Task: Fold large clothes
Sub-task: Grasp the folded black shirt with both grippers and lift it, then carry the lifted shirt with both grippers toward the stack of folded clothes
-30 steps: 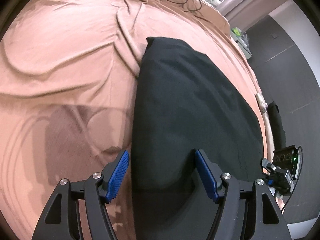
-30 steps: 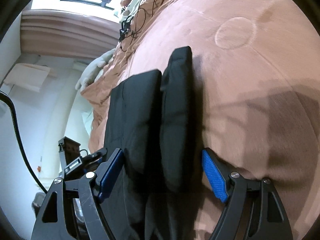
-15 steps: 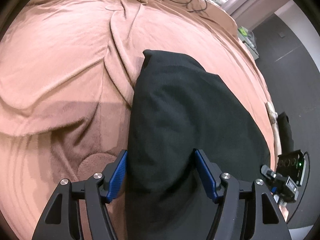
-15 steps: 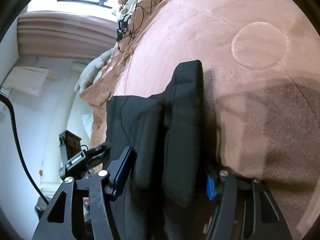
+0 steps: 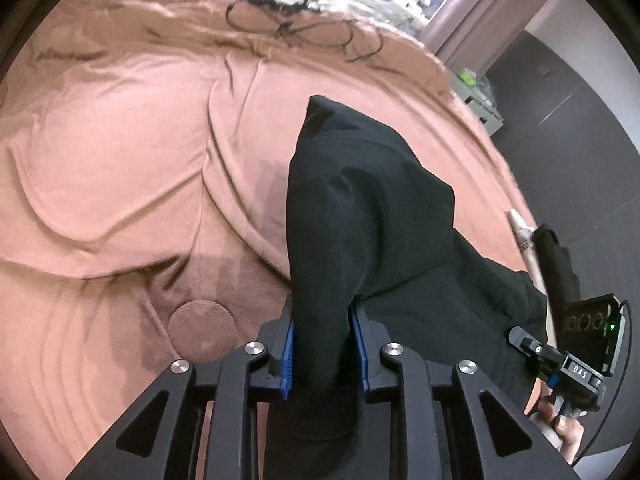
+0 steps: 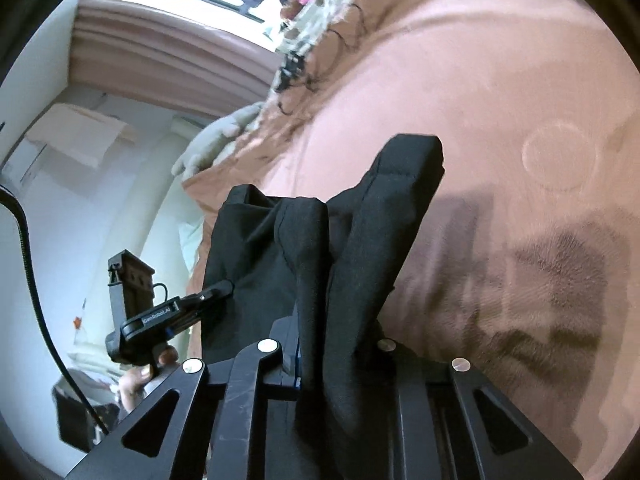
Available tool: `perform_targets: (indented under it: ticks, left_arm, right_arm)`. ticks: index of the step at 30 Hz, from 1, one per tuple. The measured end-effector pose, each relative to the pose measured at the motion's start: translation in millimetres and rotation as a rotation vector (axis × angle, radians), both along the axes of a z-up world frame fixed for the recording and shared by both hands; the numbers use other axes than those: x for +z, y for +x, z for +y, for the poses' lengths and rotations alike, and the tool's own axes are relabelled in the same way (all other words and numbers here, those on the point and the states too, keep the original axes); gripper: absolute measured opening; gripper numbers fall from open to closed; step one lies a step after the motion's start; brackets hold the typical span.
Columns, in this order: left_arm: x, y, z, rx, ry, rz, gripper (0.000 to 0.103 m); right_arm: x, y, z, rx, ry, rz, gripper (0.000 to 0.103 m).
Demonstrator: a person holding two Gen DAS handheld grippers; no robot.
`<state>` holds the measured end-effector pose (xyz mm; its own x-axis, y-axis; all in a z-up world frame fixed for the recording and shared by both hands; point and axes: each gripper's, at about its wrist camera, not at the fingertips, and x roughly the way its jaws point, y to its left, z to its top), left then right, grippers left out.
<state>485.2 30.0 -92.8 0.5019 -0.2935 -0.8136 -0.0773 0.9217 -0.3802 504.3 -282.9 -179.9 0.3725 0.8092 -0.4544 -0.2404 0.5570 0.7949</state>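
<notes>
So the black garment [image 5: 372, 216] is sitting on the bed, on a peach-brown blanket [image 5: 120, 128], and it's already bunched into a thick, partly folded bundle rather than lying flat. The left gripper [image 5: 322, 354] has its blue pads [image 5: 286, 354] pinching one near edge of the fabric, and the jaws are closing right now with the cloth squeezed between them. The right gripper [image 6: 340, 354] is doing the same thing on the other near edge, jaws closing on a fat stack of folds, so thick you can barely see its pads. Grabbing both near corners at once makes sense to me: with a big floppy piece, holding two points keeps the edge straight so it can be carried over in one go instead of sagging in the middle. The near part looks tented up off the blanket while the far end rests on it. There's a tangle of black cable [image 5: 292, 20] up at the far end of the bed, well clear of all this.
</notes>
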Motion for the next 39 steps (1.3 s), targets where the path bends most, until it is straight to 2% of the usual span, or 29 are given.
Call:
perform_targets:
  ticks: [15, 22, 29, 39]
  left_arm:
    - [100.1, -79.3, -21.9, -0.019, -0.037, -0.219, 0.018]
    - [136.6, -113.6, -47.9, -0.044, -0.087, -0.298, 0.017]
    - [166.9, -133.1, -98.2, -0.087, -0.115, -0.355, 0.017]
    - [196.5, -136.5, -185.3, -0.171, -0.163, -0.391, 0.017]
  right_arm:
    - [98.5, -85.9, -19.5, -0.026, 0.021, -0.229, 0.014]
    - [148.7, -123.1, -49.6, -0.052, 0.017, -0.349, 0.013]
    - [188.3, -140.3, -88.9, -0.103, -0.025, -0.431, 0.013]
    - [231.1, -160.7, -168.7, -0.164, -0.117, -0.491, 0.013]
